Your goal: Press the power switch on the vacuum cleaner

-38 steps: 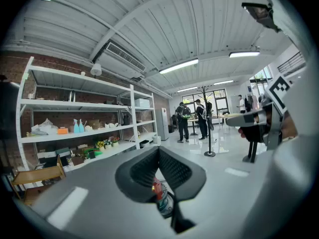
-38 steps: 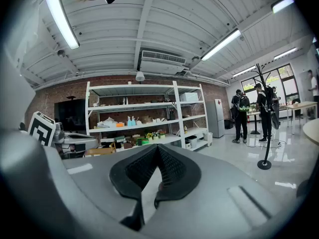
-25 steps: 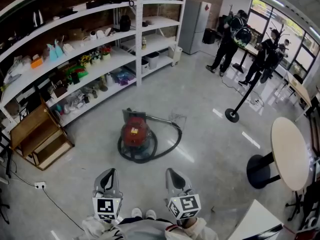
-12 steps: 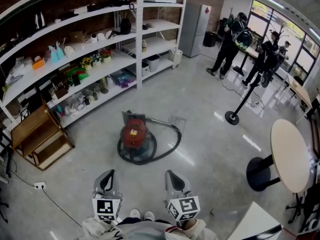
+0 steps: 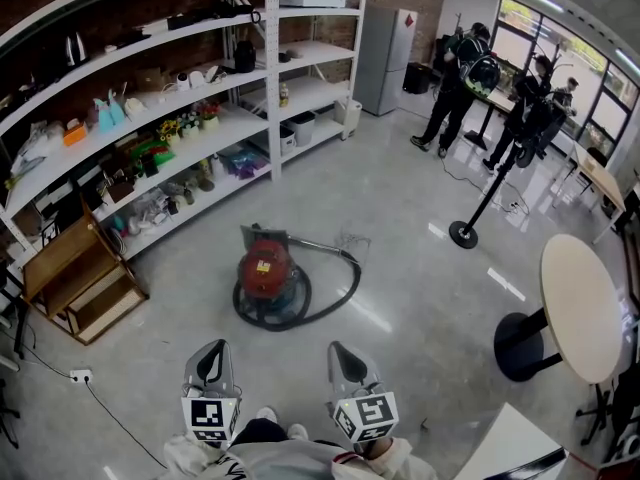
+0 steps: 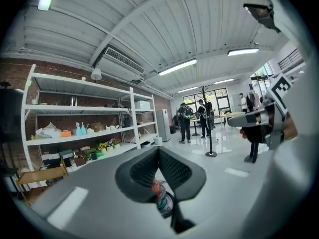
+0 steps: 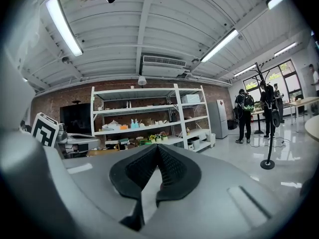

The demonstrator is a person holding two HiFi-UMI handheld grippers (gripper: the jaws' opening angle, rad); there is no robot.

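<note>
A red canister vacuum cleaner (image 5: 264,270) stands on the grey floor, ringed by its black hose (image 5: 330,302). In the head view it is well ahead of both grippers. My left gripper (image 5: 213,361) and right gripper (image 5: 345,360) are held side by side near my body, both shut with nothing between the jaws. In the left gripper view a sliver of the vacuum cleaner (image 6: 159,195) shows through the gap below the closed tips. The power switch is too small to make out.
White shelving (image 5: 170,118) full of small items runs along the left wall, with a wooden crate (image 5: 75,273) at its near end. A round table (image 5: 577,306) and a black stand (image 5: 464,230) are to the right. Two people (image 5: 455,68) stand at the back.
The view has shifted slightly, so the vacuum cleaner sits a little higher and further left in the frame. Both grippers stay shut in the same pose.
</note>
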